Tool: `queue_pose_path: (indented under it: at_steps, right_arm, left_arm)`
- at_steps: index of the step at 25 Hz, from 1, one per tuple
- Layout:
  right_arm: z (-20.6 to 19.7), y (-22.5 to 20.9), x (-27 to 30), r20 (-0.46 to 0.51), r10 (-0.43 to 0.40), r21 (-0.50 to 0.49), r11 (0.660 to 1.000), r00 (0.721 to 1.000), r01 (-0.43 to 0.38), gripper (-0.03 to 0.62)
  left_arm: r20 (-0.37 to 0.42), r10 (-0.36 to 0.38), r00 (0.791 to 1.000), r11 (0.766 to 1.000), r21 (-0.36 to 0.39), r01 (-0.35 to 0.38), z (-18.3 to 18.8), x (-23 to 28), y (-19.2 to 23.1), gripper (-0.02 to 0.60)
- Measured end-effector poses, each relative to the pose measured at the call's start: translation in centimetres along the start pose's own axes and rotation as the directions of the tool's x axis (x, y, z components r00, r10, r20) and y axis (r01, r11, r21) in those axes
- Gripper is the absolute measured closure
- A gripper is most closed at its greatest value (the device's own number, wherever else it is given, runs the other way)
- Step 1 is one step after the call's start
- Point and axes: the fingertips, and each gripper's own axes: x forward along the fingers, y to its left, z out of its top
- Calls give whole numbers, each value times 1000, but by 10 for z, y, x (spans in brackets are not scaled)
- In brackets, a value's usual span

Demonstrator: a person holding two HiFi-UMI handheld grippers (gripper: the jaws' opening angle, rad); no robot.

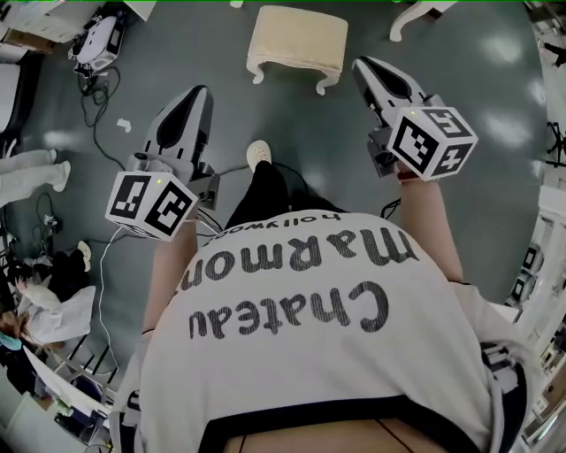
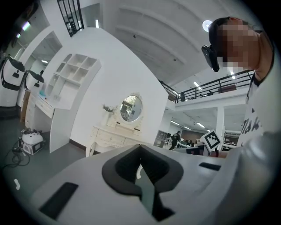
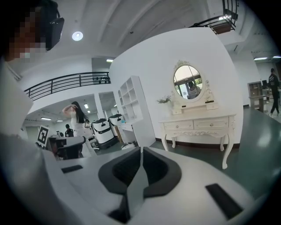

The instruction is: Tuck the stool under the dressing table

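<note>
A cream padded stool [image 1: 297, 42] with curved white legs stands on the grey floor ahead of me in the head view. The white dressing table [image 3: 197, 127] with an oval mirror stands against a white wall; it also shows as the dressing table [image 2: 112, 137] in the left gripper view. A table leg [image 1: 416, 16] shows at the head view's top edge. My left gripper [image 1: 196, 99] is shut and empty, short of the stool and to its left. My right gripper [image 1: 364, 69] is shut and empty, just right of the stool's near corner.
Cables [image 1: 93, 111] and a small white machine [image 1: 97, 40] lie on the floor at the left. White shelving [image 3: 131, 110] and white robots [image 3: 103, 129] stand left of the dressing table. A person [image 3: 78, 121] stands in the background. My own shoe [image 1: 257, 155] steps toward the stool.
</note>
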Motion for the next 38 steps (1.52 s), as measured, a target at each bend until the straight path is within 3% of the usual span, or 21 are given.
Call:
queue_pose_path:
  at_steps: [4, 8, 13, 17, 21, 25, 28, 31, 34, 35, 37, 38]
  right_arm:
    - [20, -27, 46, 6, -23, 47, 999, 1000, 22, 559]
    - [46, -31, 106, 56, 7, 86, 996, 998, -12, 559]
    - [52, -30, 140, 89, -9, 103, 995, 996, 0, 559]
    - [7, -65, 163, -33, -83, 182, 979, 996, 88, 559]
    - [-58, -110, 167, -189, -160, 289, 934, 969, 210, 559]
    - [-101, -156, 167, -258, -187, 374, 885, 948, 276, 559]
    - [-135, -189, 174, -324, -190, 416, 851, 927, 320, 557]
    - [-182, -221, 191, -437, -181, 384, 848, 881, 365, 557]
    - [-238, -247, 201, -563, -148, 376, 830, 813, 412, 557]
    - [-255, -254, 200, -600, -119, 386, 823, 791, 416, 557]
    - [-282, -265, 203, -648, -22, 433, 811, 761, 393, 547]
    - [-294, -268, 207, -659, 44, 478, 795, 751, 373, 482]
  left_arm:
    - [-18, -24, 1000, 999, 24, 24, 24, 45, 35, 558]
    - [-48, -30, 998, 999, 40, 32, 39, 82, 89, 558]
    - [-116, -83, 990, 995, 53, 90, 35, 121, 129, 558]
    - [-221, -86, 971, 995, 21, 93, -2, 163, 164, 558]
    - [-339, -93, 936, 995, -73, 72, -63, 181, 193, 558]
    - [-442, -77, 894, 996, -82, 45, -111, 194, 202, 558]
    - [-526, -51, 849, 996, -93, 3, -146, 206, 214, 557]
    - [-632, -51, 773, 992, -119, -32, -186, 220, 236, 557]
    - [-736, -69, 673, 988, -143, -56, -233, 233, 257, 552]
    - [-767, -81, 636, 986, -156, -63, -249, 236, 260, 523]
    - [-827, -111, 551, 981, -182, -74, -283, 245, 268, 333]
    - [-853, -126, 507, 978, -192, -81, -299, 251, 274, 302]
